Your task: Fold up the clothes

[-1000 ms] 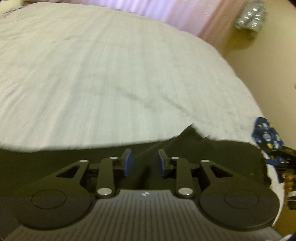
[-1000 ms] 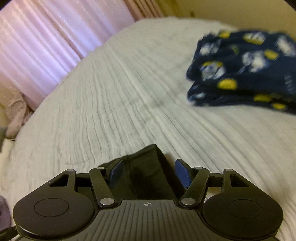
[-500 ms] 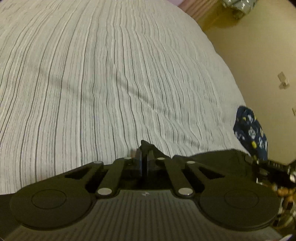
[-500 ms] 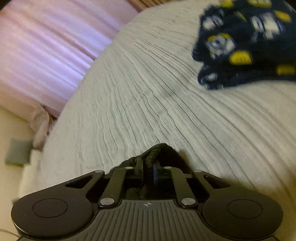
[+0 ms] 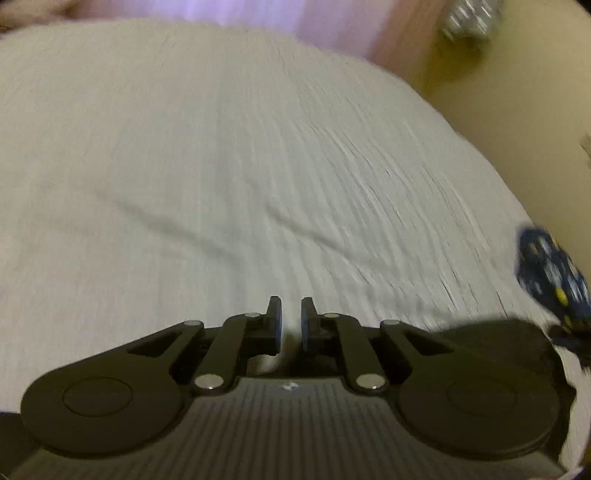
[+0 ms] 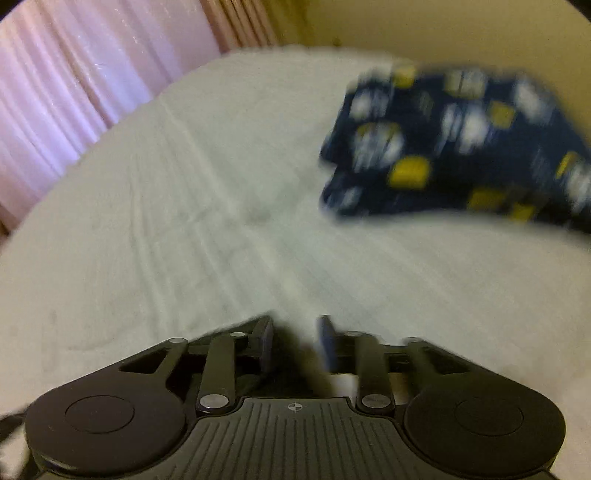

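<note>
Though blur hides which way the black garment (image 6: 290,369) runs, it lies bunched at the white bed's (image 6: 184,240) near edge, low between the right gripper's (image 6: 295,332) jaws. These have just been opening, stand half apart and grip nothing. A folded navy patterned garment (image 6: 443,147) stretches sideways across the bed's far right, by a yellow wall (image 6: 406,22). Pink curtains (image 6: 74,92) hang beyond the bed. The left gripper (image 5: 291,314) has just been opening to a slit, with only sheet showing through.

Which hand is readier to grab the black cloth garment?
Likely right: right gripper, jaws just opening, straddles the black cloth garment; left gripper, also just opening, frames only white bedsheet.
</note>
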`<state>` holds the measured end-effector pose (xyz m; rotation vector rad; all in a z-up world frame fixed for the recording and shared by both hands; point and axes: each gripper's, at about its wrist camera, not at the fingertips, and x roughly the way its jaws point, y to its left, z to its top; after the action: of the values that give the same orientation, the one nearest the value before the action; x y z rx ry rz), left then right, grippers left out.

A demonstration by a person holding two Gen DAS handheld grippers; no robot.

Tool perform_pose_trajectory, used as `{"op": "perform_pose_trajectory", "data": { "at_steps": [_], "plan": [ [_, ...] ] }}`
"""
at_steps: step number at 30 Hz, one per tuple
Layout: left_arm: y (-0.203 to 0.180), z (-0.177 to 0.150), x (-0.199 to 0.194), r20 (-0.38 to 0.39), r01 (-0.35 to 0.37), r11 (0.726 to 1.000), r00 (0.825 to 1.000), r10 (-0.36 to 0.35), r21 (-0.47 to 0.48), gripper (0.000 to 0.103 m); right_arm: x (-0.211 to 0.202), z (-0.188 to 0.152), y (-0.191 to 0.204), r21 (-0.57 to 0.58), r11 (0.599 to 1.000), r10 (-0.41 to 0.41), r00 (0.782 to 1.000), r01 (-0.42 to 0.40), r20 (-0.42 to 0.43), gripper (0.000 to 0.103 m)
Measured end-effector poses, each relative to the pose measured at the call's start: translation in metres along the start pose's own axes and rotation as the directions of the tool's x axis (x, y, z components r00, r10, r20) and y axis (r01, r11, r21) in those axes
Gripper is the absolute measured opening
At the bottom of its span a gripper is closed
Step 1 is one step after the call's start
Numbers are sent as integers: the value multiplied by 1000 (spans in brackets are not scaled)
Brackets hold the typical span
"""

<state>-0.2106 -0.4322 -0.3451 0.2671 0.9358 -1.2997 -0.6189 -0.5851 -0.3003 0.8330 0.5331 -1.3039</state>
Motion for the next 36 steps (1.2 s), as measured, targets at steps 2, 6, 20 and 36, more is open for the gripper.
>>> {"op": "perform_pose_trajectory", "data": {
  "at_steps": [2, 6, 20, 36],
  "plan": [
    [17, -1, -26, 34, -26, 999, 999, 27, -35, 9, -20, -2, 7, -53, 999, 5, 999, -3, 49, 54],
    [31, -39, -67, -8, -33, 999, 999, 33, 2, 9, -50, -29, 39, -171, 978, 133, 990, -124, 45, 54],
    [139, -107, -171, -85, -214, 977, 973, 213, 5, 4, -90, -160, 93, -435, 900, -57, 989, -8, -137, 53],
    [150, -122, -215, -267, -291, 955, 926, 267, -56, 8, -128, -226, 144, -390, 919, -75, 945, -59, -319, 53]
  ]
}}
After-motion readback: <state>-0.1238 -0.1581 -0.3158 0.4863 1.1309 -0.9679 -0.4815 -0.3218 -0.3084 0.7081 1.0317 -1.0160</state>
